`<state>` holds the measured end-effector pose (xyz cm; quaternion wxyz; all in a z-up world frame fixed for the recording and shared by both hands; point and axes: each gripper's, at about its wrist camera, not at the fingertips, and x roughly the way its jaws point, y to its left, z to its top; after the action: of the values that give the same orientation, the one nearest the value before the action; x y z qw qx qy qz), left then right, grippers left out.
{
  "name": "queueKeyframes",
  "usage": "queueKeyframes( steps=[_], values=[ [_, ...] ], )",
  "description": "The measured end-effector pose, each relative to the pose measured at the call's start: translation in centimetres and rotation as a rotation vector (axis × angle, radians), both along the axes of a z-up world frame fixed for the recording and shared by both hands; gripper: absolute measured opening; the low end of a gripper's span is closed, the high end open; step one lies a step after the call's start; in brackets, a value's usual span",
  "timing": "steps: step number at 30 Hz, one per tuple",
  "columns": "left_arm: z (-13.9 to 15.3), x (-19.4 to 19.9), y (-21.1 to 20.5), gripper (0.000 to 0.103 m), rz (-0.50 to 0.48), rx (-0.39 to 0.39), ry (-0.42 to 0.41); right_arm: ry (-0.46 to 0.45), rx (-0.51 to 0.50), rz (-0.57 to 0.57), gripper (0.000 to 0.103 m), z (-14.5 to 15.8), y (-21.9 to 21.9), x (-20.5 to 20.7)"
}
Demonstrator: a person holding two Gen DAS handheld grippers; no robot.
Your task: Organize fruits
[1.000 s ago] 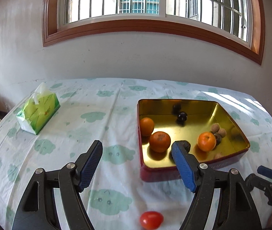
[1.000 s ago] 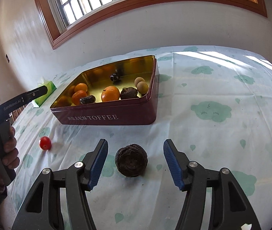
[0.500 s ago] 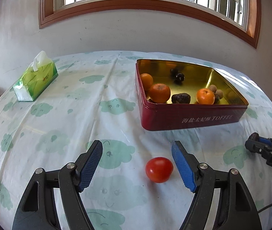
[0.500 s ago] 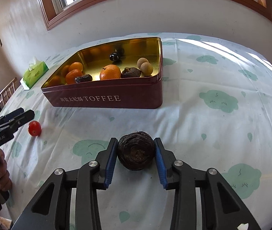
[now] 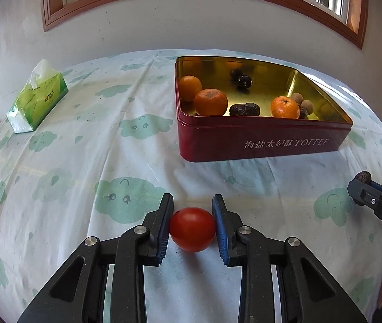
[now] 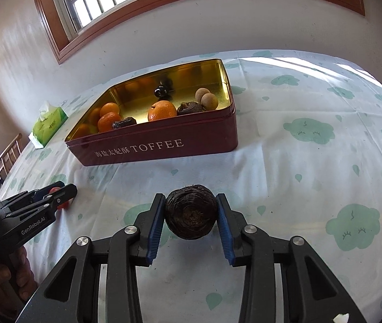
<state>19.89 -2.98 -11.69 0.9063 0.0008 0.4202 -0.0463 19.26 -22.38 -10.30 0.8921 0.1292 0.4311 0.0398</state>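
A red tomato [image 5: 192, 228] lies on the cloud-print tablecloth, and my left gripper [image 5: 192, 206] is shut on it, both blue pads against its sides. My right gripper [image 6: 190, 197] is shut on a dark brown, rough round fruit [image 6: 190, 211] held low over the cloth. Beyond both stands the red TOFFEE tin [image 5: 261, 140] with a gold inside. It holds three oranges [image 5: 210, 101], dark dates [image 5: 244, 109], two tan longans [image 6: 206, 99] and a small black fruit [image 6: 161, 91]. The left gripper [image 6: 62, 191] shows at the left of the right wrist view, hiding most of the tomato [image 6: 61, 205].
A green tissue pack [image 5: 36, 102] lies at the table's far left. A wooden chair [image 6: 9, 153] stands past the left edge. A hand [image 6: 16, 282] holds the left gripper's handle. Behind the table are a white wall and a wood-framed window [image 6: 137, 5].
My left gripper came down over the tomato and closed on it. My right gripper closed on the dark round fruit, which now sits slightly nearer the tin.
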Motion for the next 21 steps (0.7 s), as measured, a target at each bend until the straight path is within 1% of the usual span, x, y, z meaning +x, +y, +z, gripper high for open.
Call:
queueKeyframes(
  steps=[2,5,6,9,13,16,21],
  values=[
    [0.3,-0.4,0.0,0.031,0.02,-0.007,-0.019,-0.003,-0.005,-0.002,0.035,0.0,0.0,0.0],
    [0.8,-1.0,0.5,0.031,0.059,-0.054,-0.056,-0.003,-0.014,0.001,0.035,0.0,0.2,0.0],
    [1.0,-1.0,0.5,0.031,0.071,-0.053,-0.06,-0.002,-0.015,0.001,0.035,0.0,0.2,0.0],
    [1.1,-1.1,0.9,0.031,0.112,-0.046,-0.063,-0.008,-0.018,-0.005,0.035,0.1,0.1,-0.1],
    [1.0,-1.1,1.9,0.031,0.158,-0.073,-0.058,-0.011,-0.024,-0.008,0.035,0.2,0.2,-0.2],
    [1.1,-1.3,2.0,0.031,0.168,-0.071,-0.071,-0.015,-0.031,-0.012,0.035,0.3,0.2,-0.3],
    [1.5,-1.8,1.4,0.031,0.16,-0.032,-0.104,-0.024,-0.038,-0.017,0.035,0.4,0.1,-0.4]
  ],
)
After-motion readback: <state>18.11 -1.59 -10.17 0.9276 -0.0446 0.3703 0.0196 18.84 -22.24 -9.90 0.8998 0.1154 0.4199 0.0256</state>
